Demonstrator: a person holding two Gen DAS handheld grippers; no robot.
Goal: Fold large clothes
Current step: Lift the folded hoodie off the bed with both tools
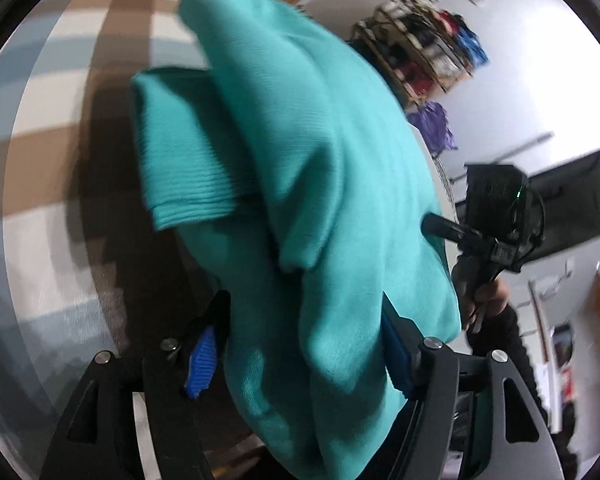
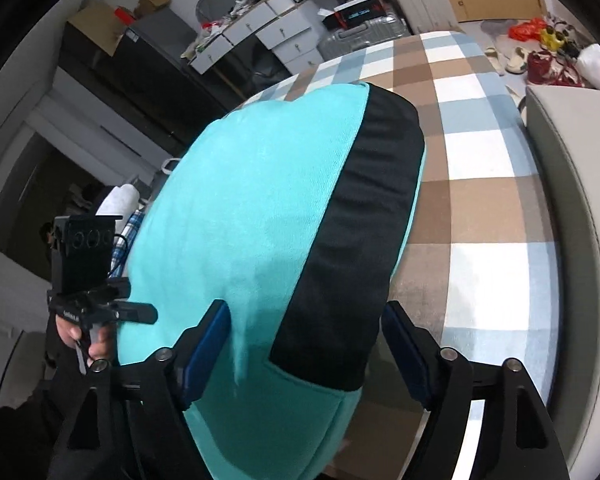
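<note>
A large teal garment (image 1: 300, 200) with a ribbed cuff (image 1: 188, 196) hangs in the air above the checked bed. My left gripper (image 1: 300, 356) is shut on its thick folded cloth, blue pads on both sides. In the right wrist view the same teal garment (image 2: 236, 216) shows a broad black panel (image 2: 356, 240). My right gripper (image 2: 304, 352) is shut on the garment's bunched edge. The right gripper shows in the left wrist view (image 1: 496, 236), and the left gripper in the right wrist view (image 2: 88, 276); the two hold the garment between them.
The bed has a brown, blue and white checked cover (image 2: 480, 152). A grey padded edge (image 2: 572, 184) runs along its right side. White drawers with clutter (image 2: 268, 28), a suitcase (image 2: 364, 36), and a shelf of items (image 1: 424, 48) stand by the walls.
</note>
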